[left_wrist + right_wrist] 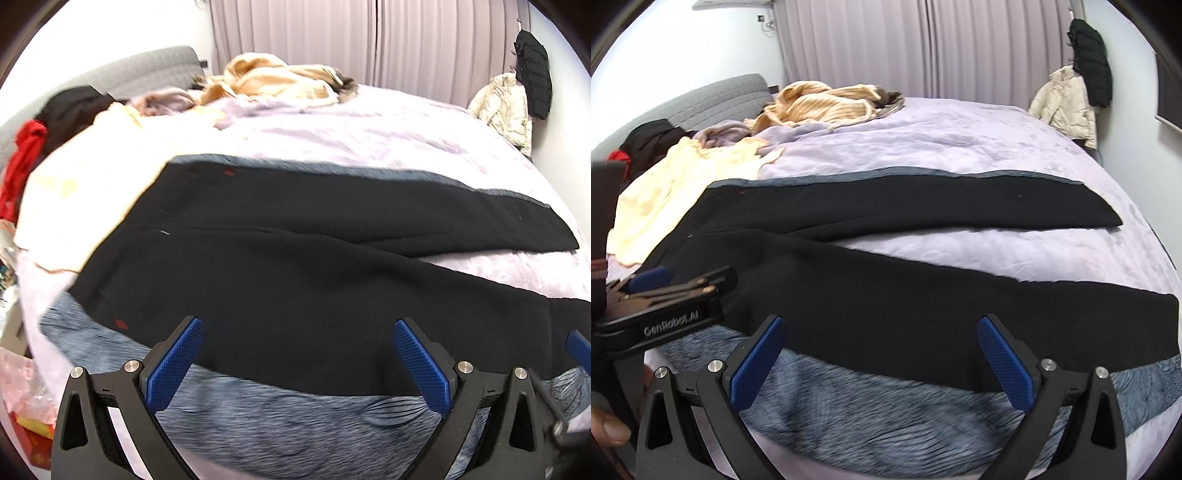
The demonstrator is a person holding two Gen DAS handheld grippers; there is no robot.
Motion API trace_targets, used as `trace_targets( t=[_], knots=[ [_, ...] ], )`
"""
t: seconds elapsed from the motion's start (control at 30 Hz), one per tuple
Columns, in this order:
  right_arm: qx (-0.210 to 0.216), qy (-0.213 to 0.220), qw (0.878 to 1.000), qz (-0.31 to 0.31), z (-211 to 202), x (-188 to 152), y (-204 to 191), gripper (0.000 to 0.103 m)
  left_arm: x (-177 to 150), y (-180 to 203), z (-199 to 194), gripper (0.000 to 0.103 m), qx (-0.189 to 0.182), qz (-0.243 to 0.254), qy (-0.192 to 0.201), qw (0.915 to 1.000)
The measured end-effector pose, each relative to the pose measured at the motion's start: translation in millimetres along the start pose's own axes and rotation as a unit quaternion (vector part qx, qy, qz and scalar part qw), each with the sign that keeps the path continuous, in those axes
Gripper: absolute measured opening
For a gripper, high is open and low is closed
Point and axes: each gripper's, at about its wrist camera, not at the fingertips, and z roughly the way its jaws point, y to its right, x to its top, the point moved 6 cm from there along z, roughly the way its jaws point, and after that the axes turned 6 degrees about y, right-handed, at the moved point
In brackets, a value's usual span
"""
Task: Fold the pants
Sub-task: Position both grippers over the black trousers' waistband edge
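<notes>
Both grippers, left gripper [298,354] and right gripper [880,350], hung released over the near bed [979,147] edge.
Black pants [886,302] lay flat there, legs parted; soft, limp, probably light, best pinched at the near leg's hem and waistband.

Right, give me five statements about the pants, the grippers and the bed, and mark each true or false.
1. The black pants lie spread on the bed, legs apart. True.
2. The right hand-held gripper is shut on the pants. False: it is open and holds nothing.
3. The left hand-held gripper is open. True.
4. The pants are already folded in half. False: both legs lie at full length, side by side.
5. A cream garment lies on the bed by the waist end of the pants. True.
</notes>
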Motion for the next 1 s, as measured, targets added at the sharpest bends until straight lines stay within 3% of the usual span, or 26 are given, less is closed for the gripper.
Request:
trace_targets(
  t=[0.27, 0.47, 0.73, 1.0],
  knots=[
    [0.012, -0.005, 0.999, -0.049, -7, 6, -34, 0.103, 9, -22, -4, 0.103, 0.012, 0.006, 0.004, 0.9999],
    [0.025, -0.019, 0.998, -0.055, -1, 9, -36, 0.103, 15, -17, 10, 0.103, -0.006, 0.022, -0.006, 0.9997],
    [0.012, -0.032, 0.997, -0.076, 10, 17, -42, 0.103, 21, -16, 14, 0.103, -0.012, 0.036, -0.004, 0.9993],
    [0.012, -0.045, 0.994, -0.098, 22, 25, -46, 0.103, 20, -25, 25, 0.103, -0.017, 0.031, -0.026, 0.999]
  ],
)
